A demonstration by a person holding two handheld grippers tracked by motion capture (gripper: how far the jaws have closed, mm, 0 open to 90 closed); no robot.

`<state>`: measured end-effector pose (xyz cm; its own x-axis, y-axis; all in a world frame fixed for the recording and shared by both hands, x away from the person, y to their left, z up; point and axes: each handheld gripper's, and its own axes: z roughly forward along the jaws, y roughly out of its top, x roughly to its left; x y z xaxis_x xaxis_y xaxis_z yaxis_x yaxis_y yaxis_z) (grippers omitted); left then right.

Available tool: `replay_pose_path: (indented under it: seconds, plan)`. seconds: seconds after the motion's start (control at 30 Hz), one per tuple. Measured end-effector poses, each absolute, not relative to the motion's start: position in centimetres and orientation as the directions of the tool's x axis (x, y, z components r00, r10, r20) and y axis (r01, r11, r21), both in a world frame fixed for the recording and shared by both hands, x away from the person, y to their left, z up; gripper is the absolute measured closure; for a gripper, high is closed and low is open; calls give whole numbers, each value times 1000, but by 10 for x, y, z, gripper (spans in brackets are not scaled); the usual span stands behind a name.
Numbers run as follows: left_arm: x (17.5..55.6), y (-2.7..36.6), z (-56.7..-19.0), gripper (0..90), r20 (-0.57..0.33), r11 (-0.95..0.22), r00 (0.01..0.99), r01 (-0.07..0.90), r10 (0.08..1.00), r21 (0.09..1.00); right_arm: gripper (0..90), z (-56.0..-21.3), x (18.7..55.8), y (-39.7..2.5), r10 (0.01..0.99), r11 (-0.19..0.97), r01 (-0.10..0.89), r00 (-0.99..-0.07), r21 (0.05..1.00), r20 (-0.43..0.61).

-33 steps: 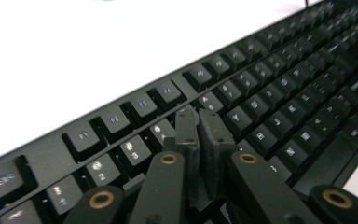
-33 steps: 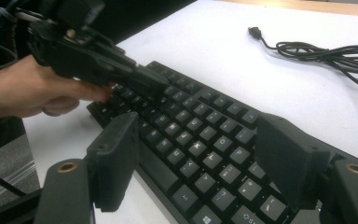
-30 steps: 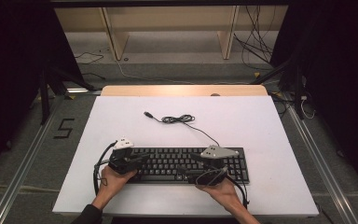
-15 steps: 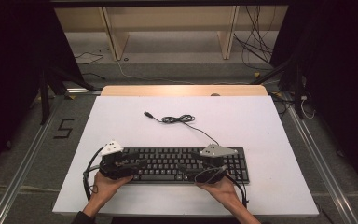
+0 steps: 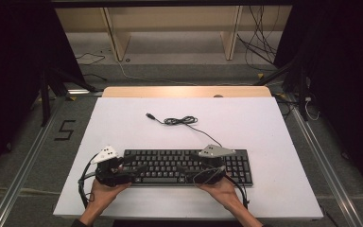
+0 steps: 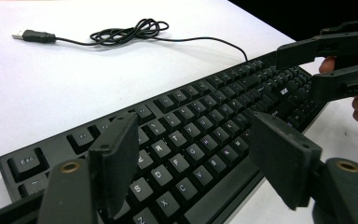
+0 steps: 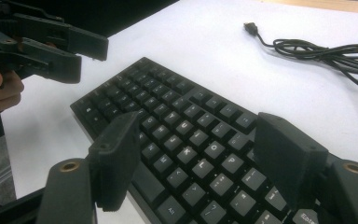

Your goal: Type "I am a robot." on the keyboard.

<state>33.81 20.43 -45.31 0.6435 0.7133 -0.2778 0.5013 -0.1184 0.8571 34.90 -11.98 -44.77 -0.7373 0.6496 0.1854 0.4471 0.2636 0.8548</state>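
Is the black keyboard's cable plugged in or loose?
Loose: the thin black cable lies partly coiled on the white table, its USB plug free on the surface.

Keyboard (image 5: 184, 166) near edge: partly hidden under both claws in the high view.
Keyboard ends: cut off at 6 o'clock in both gripper views.
Key legends: too small to read in the high view.
Cable (image 7: 326, 49): cut off at 3 o'clock in the right gripper view.
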Motion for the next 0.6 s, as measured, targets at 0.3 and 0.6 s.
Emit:
replay_pose_path:
  seconds: [0.3,0.6]
  plan:
    - [333,206,-454,287,-277,-115,641,499,716,859,346,-449,354,-114,645,282,449,-743,848,179]
    - [330,206,-456,277,-278,-114,635,504,720,856,444,-450,360,-110,648,299,461,-740,835,177]
